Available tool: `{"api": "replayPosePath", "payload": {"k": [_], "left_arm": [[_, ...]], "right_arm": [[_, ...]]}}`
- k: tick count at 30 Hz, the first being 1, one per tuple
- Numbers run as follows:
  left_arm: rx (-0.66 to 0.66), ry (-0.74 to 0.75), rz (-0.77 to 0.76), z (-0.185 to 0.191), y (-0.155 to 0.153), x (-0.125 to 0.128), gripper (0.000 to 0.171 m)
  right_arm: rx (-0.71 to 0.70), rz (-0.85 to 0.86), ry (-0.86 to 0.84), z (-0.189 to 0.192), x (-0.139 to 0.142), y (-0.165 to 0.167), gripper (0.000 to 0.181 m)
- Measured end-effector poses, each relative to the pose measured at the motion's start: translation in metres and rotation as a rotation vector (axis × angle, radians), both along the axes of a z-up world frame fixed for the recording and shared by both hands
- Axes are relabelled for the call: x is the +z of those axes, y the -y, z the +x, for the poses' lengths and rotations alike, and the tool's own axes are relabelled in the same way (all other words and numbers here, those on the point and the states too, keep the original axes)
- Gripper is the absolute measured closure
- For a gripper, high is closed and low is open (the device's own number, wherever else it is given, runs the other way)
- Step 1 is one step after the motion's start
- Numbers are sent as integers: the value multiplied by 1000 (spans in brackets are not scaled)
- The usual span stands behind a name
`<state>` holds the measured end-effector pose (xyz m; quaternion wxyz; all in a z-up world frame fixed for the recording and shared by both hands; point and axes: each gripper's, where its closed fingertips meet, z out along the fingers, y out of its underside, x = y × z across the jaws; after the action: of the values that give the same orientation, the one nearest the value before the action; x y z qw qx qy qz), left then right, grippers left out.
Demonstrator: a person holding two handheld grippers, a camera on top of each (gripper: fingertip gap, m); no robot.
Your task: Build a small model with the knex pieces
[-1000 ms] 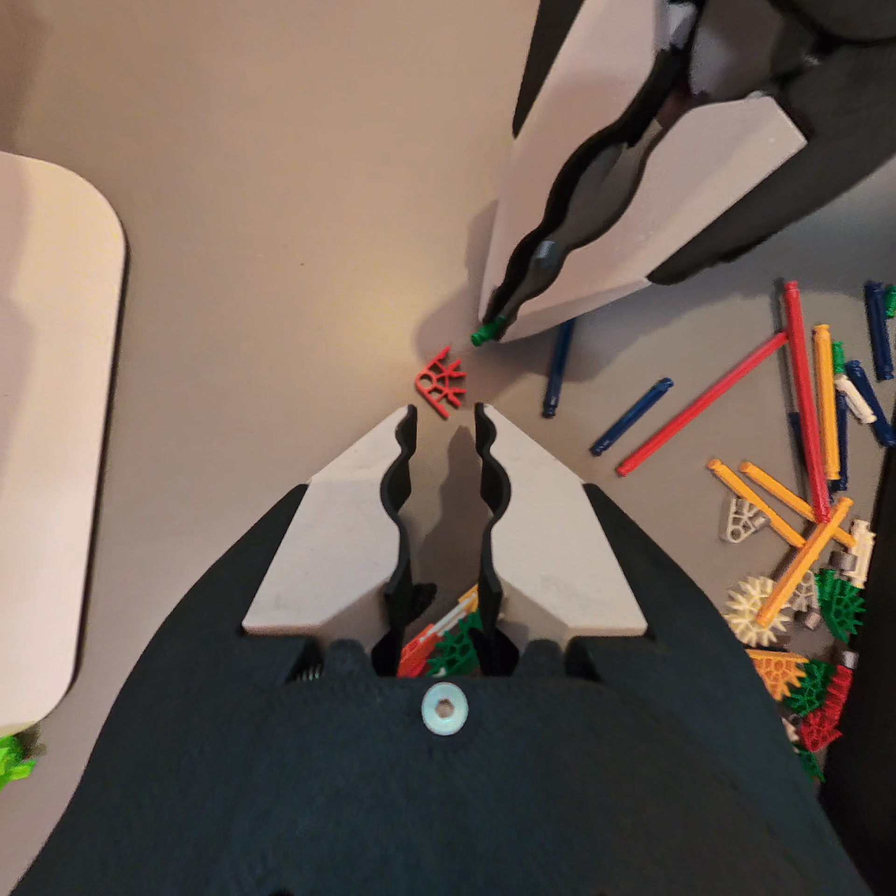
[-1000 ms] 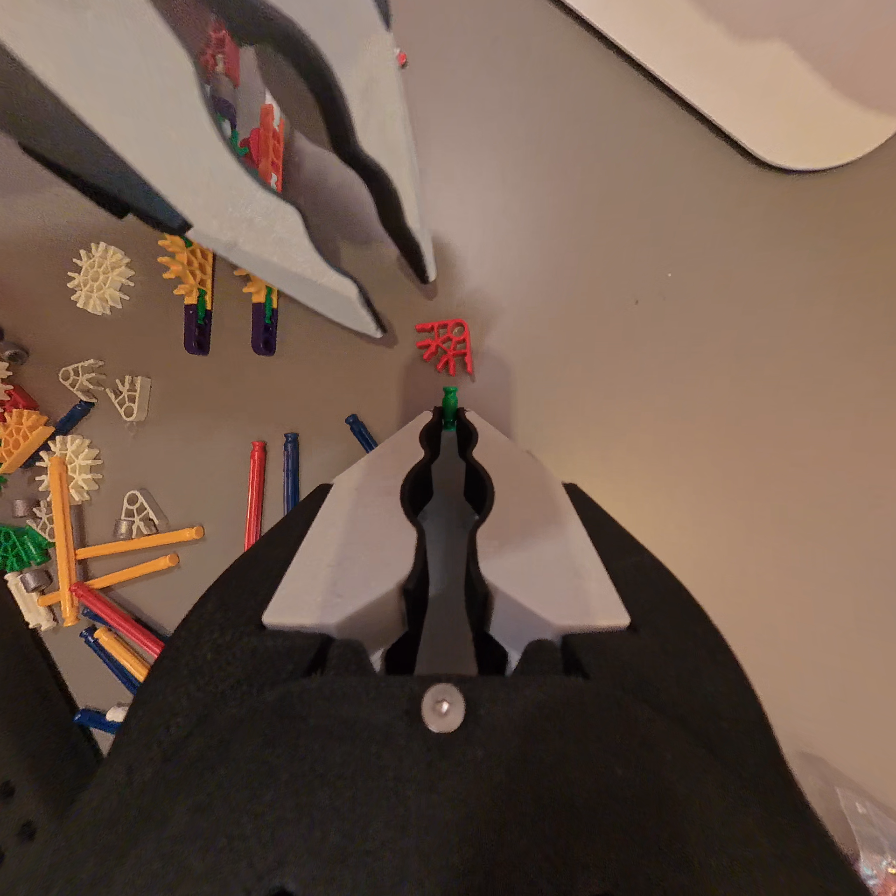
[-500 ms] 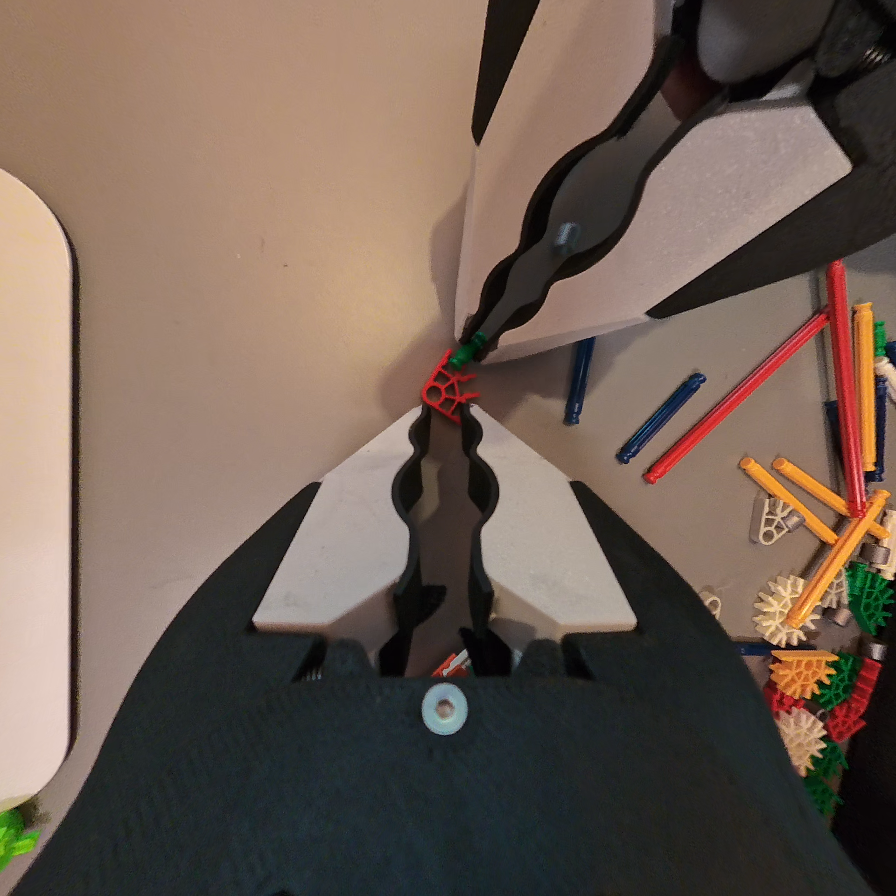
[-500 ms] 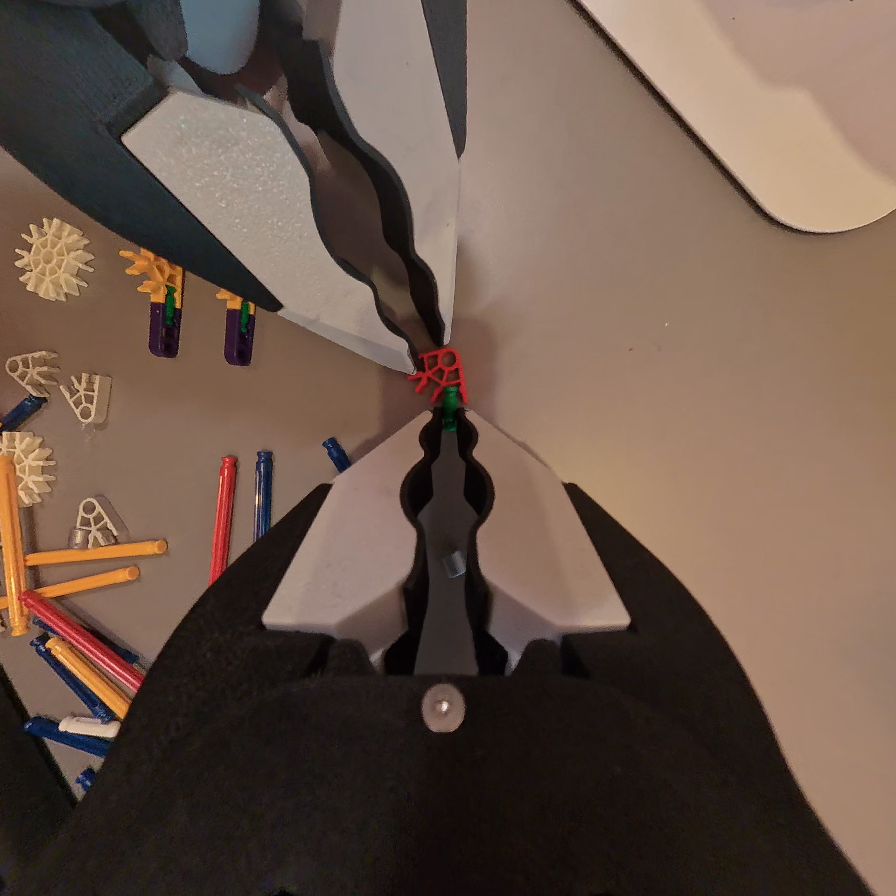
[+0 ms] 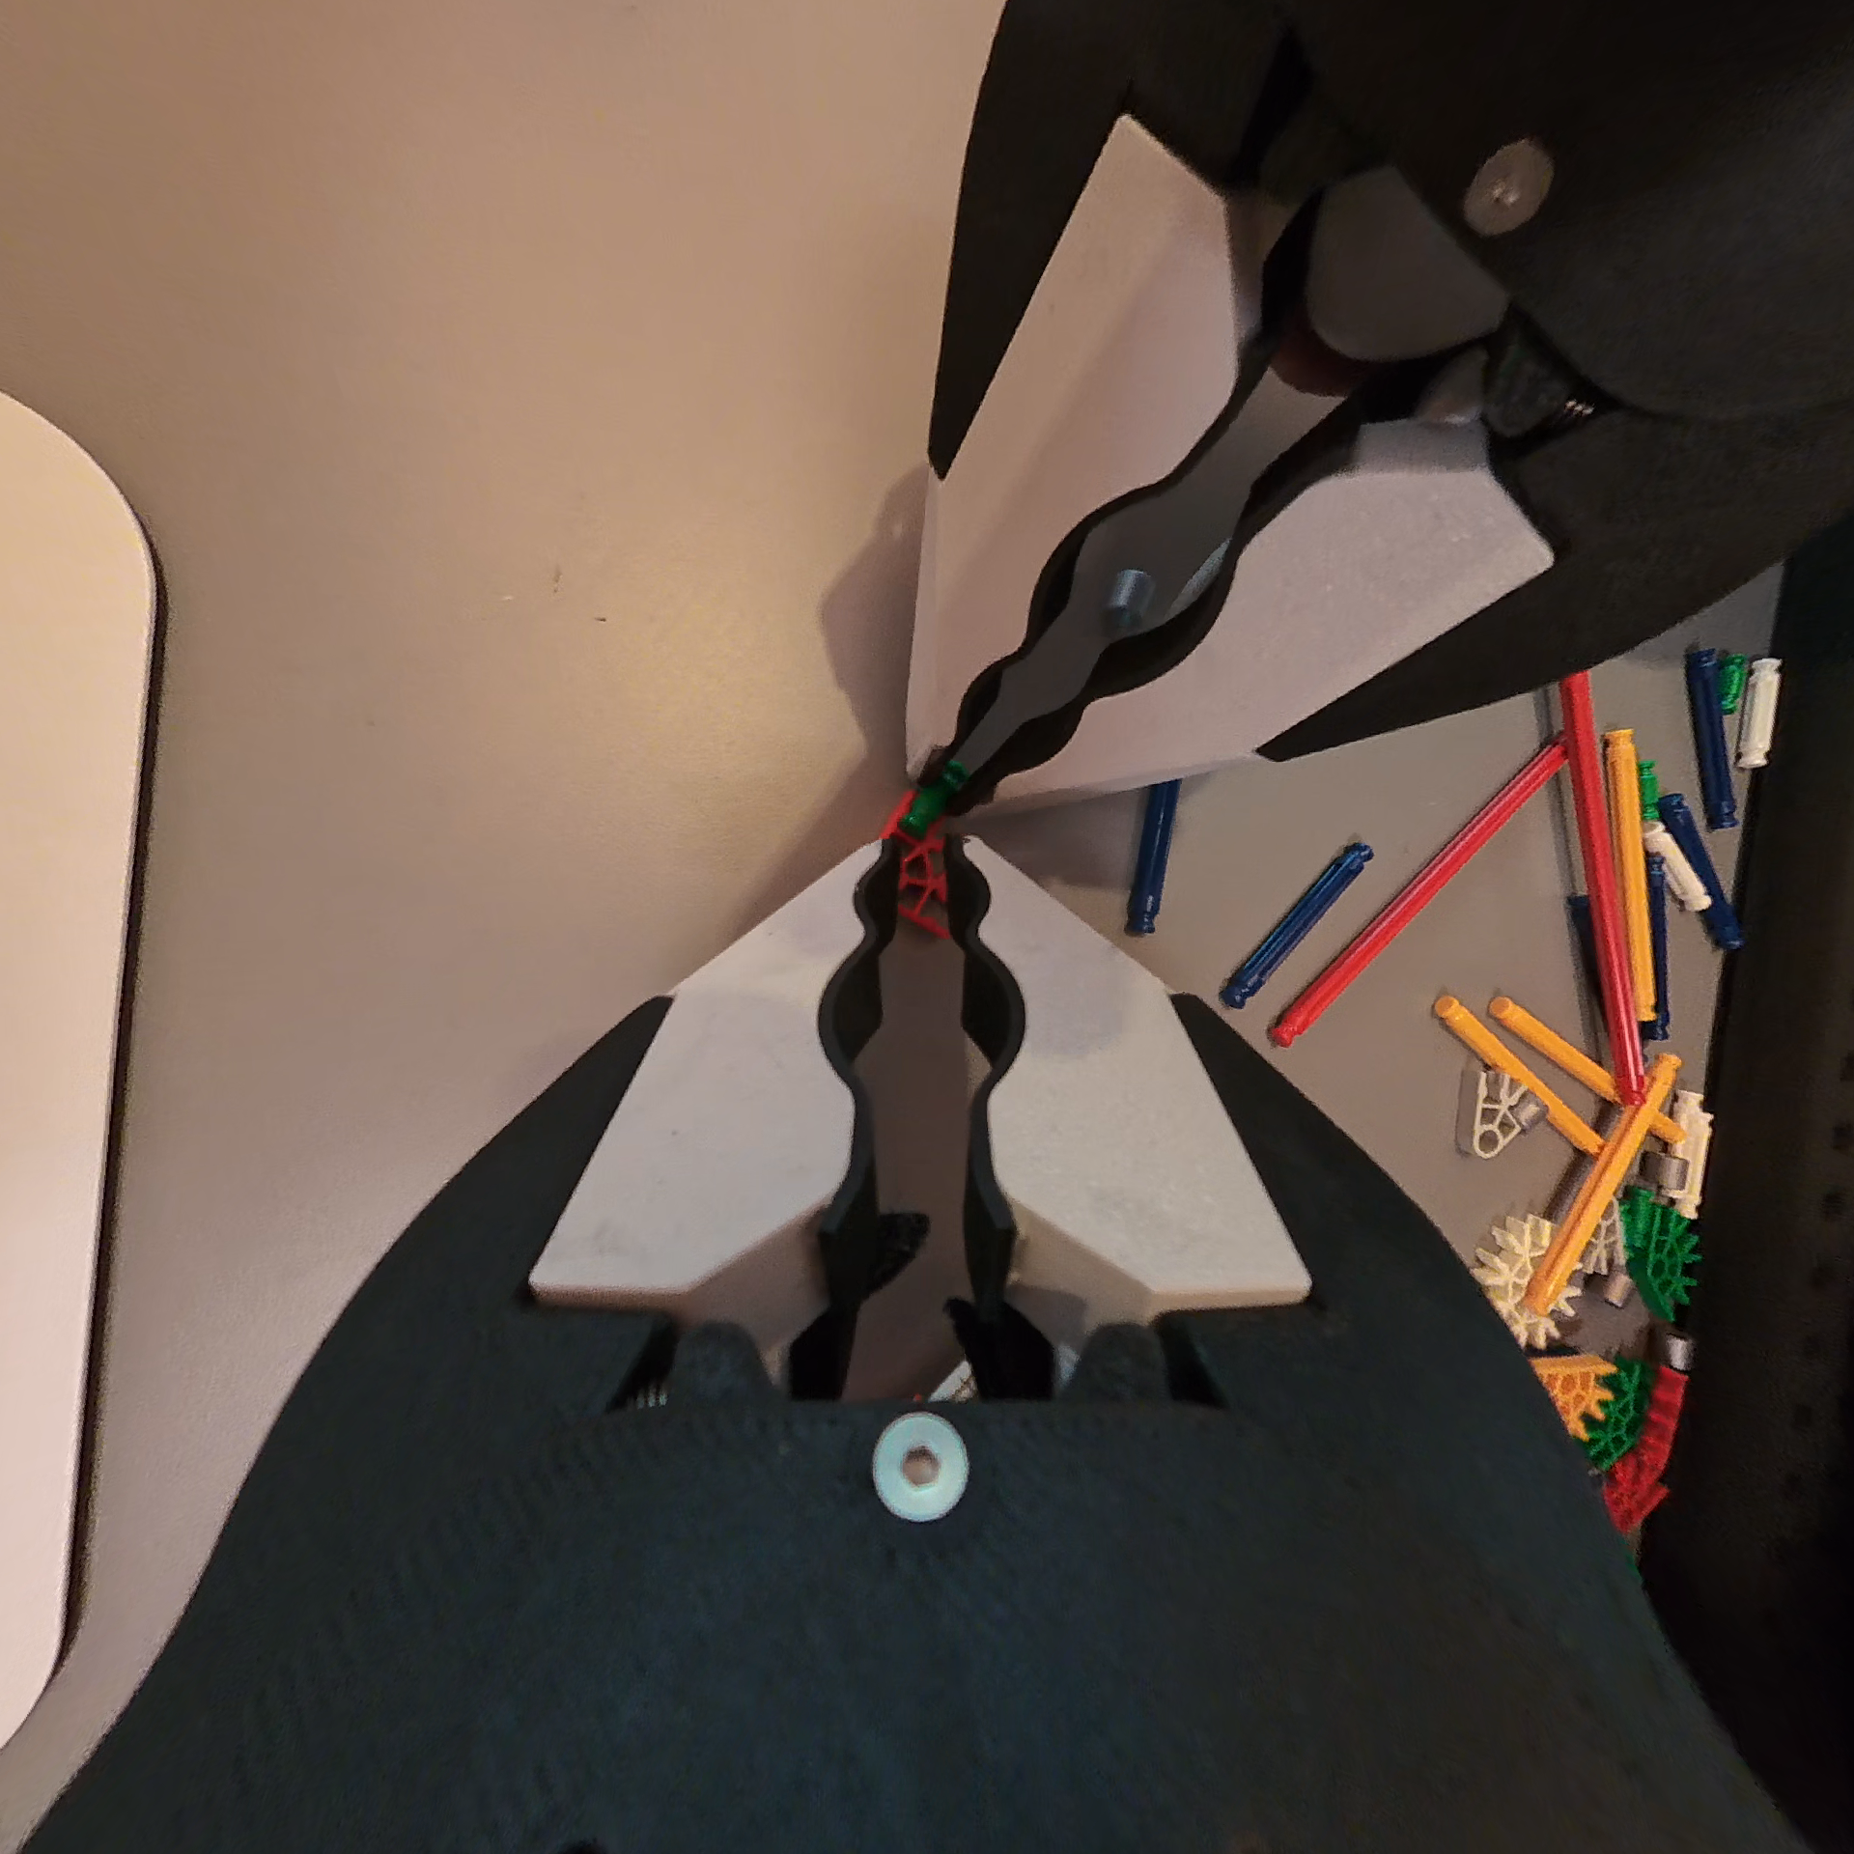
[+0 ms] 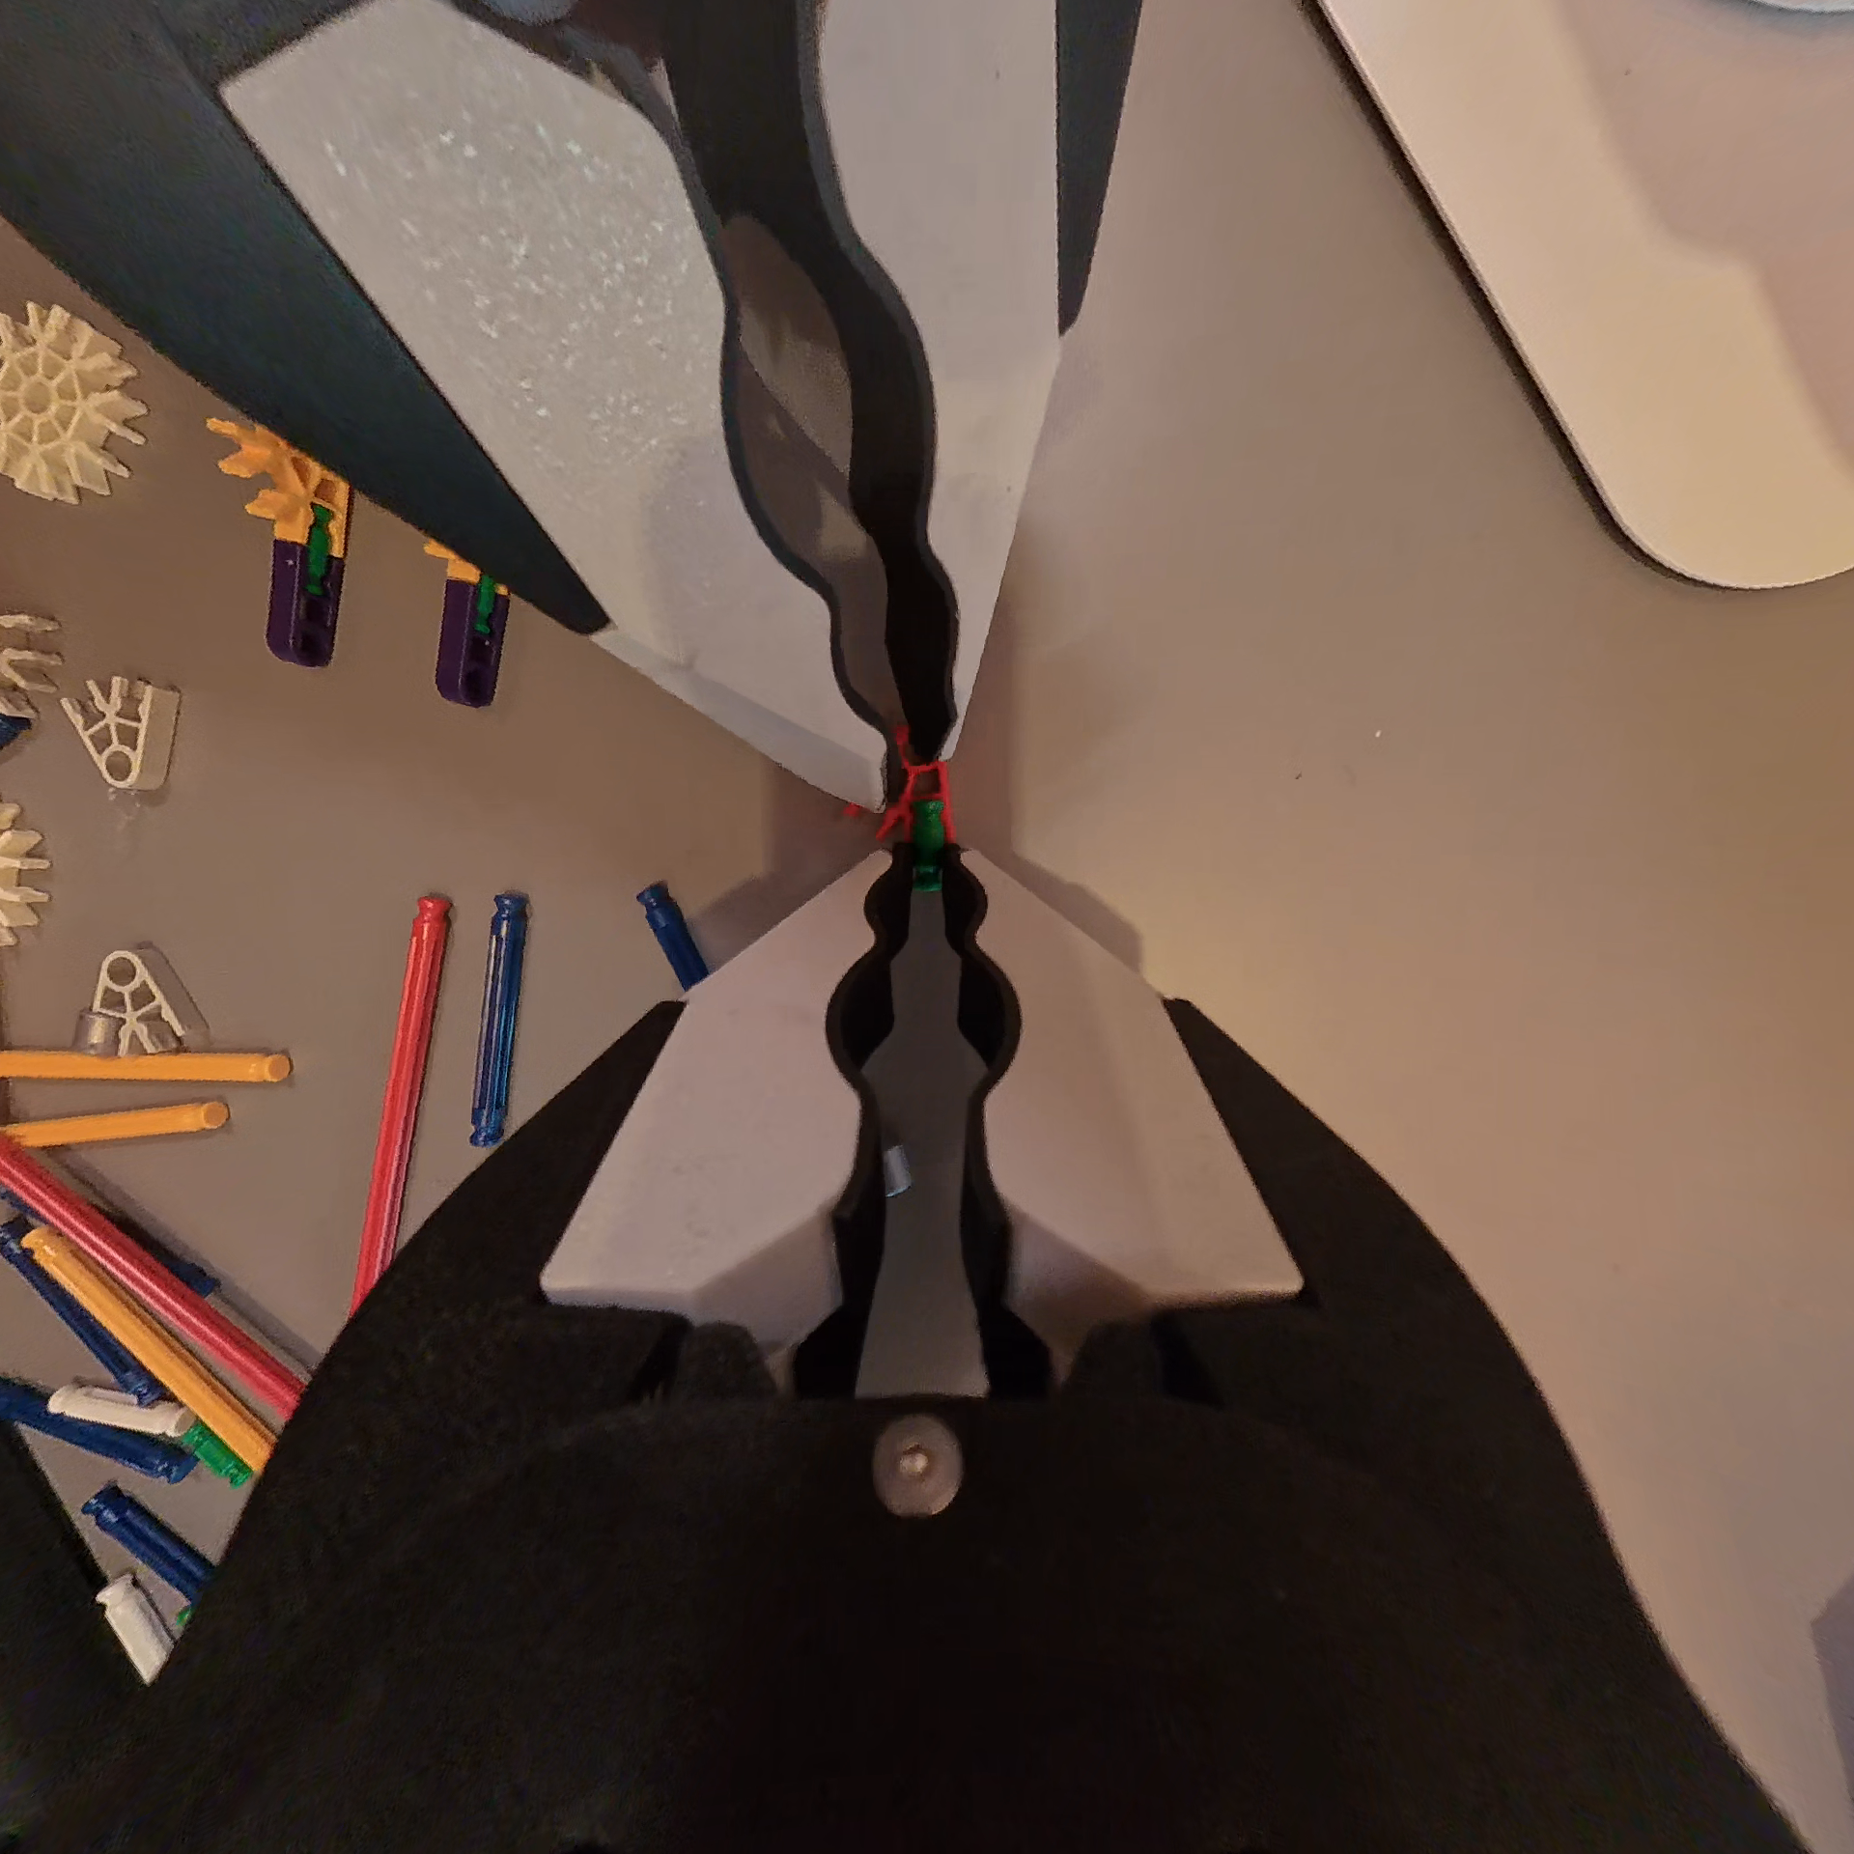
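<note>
Tabletop first, since it's the biggest thing: a plain beige-grey surface with a white rounded-corner board at 9 o'clock in the left wrist view, which turns up again at 1 o'clock in the right wrist view. Next down in size, a scattered pile of coloured plastic construction-toy rods and snowflake-shaped connectors sits off at 3 o'clock from the left gripper, with two purple-and-orange clip assemblies at 10 o'clock in the right wrist view. Both grippers meet tip to tip mid-frame. The left one's fingers are narrowed around a small red lattice-shaped plastic connector, pinched right at the tips. The right gripper has its fingers closed tight on a short green plastic rod, whose free end is touching the red piece at 12 o'clock. Looks like both parts are grabbed and lined up; can't tell if the rod has actually seated in a slot.
</note>
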<state>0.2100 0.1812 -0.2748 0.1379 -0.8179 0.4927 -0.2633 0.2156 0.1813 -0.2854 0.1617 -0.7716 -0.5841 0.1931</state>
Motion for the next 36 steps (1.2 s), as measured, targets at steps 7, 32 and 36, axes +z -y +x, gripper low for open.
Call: {"api": "replayPosePath", "payload": {"k": [7,32,36], "left_arm": [[-4,-5,-11,4,0,-3,169],[-16,-94,-8,-50,-6,3,170],[-37,-105,-29,-47,2,-8,170]], "right_arm": [[20,-10,11,-1,-1,2,178],[-69,-130,-131,-16,12,10,178],[-53,-101,-112,-25,8,6,178]]}}
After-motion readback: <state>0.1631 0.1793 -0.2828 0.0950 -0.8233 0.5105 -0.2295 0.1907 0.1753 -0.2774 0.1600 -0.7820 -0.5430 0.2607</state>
